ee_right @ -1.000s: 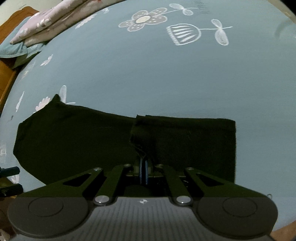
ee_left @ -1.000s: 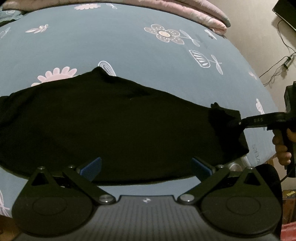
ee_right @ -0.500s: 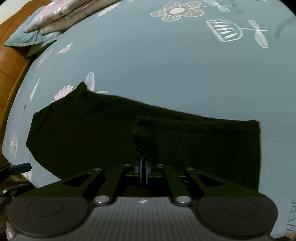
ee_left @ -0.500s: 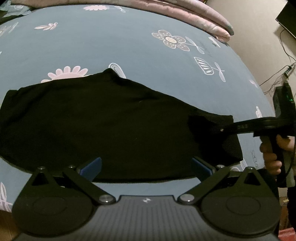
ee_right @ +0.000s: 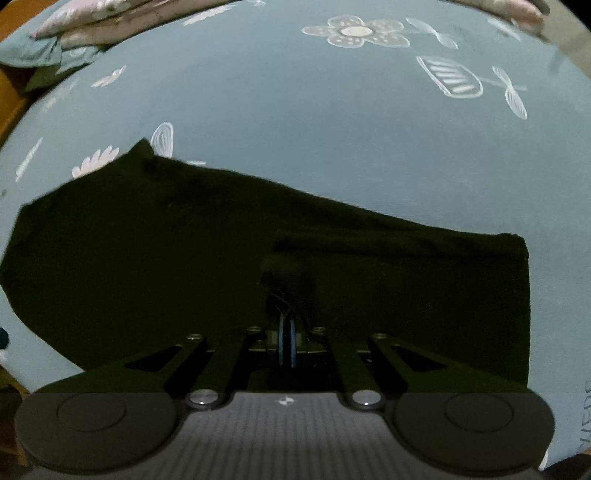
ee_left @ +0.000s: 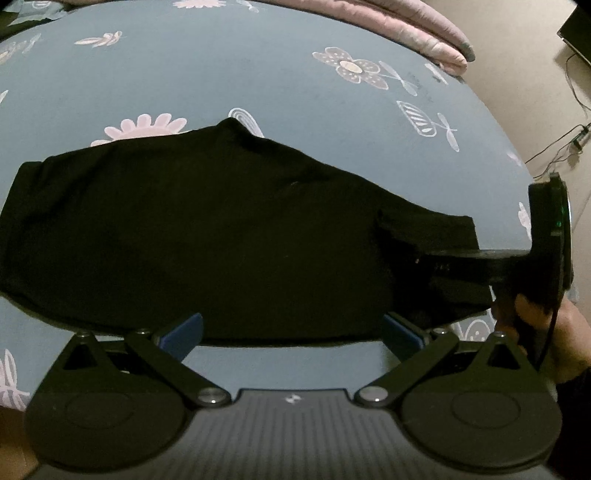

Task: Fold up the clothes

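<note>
Nearest to us, the left gripper [ee_left: 291, 328] stands wide open with its blue-padded fingers [ee_left: 183, 332] spread and nothing between them; their tips sit at the near hem of the black garment [ee_left: 207, 236]. Our right gripper [ee_right: 286, 345] has its fingers pressed together, pinching a bunched fold of that garment directly ahead of its tips. From the left wrist view the same right gripper [ee_left: 402, 254] reaches in from the right side over the garment's right end, with a hand [ee_left: 546, 332] on its grip beneath. The garment itself lies spread flat ahead of both grippers, running left to right, its right end doubled over toward the middle. Under and beyond it we list the blue bedsheet [ee_left: 277, 85], printed with white and pink flowers. Farthest from the left gripper, a pink quilt [ee_left: 399, 26] lies along the sheet's far edge, and cables [ee_left: 561, 136] trail over the floor at far right.
</note>
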Demonstrator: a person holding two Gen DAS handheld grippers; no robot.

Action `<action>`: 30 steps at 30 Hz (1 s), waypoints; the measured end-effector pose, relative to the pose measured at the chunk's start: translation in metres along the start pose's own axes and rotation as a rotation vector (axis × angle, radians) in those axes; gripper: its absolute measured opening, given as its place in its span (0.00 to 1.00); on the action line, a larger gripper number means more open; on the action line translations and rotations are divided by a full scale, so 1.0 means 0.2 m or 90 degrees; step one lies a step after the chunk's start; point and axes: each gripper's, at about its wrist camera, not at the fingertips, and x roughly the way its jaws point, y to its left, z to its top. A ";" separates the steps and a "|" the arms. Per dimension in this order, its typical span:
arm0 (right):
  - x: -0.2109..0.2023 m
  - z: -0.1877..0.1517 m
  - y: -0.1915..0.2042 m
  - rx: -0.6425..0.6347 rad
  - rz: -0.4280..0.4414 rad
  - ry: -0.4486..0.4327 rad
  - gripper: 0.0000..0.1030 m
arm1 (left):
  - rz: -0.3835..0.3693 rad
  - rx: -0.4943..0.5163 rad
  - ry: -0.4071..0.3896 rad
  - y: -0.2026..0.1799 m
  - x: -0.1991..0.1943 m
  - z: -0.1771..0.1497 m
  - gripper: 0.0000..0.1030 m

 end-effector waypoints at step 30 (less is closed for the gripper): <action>0.03 -0.02 0.05 0.037 0.118 0.003 0.05 | -0.015 -0.045 -0.030 0.12 -0.06 0.00 0.99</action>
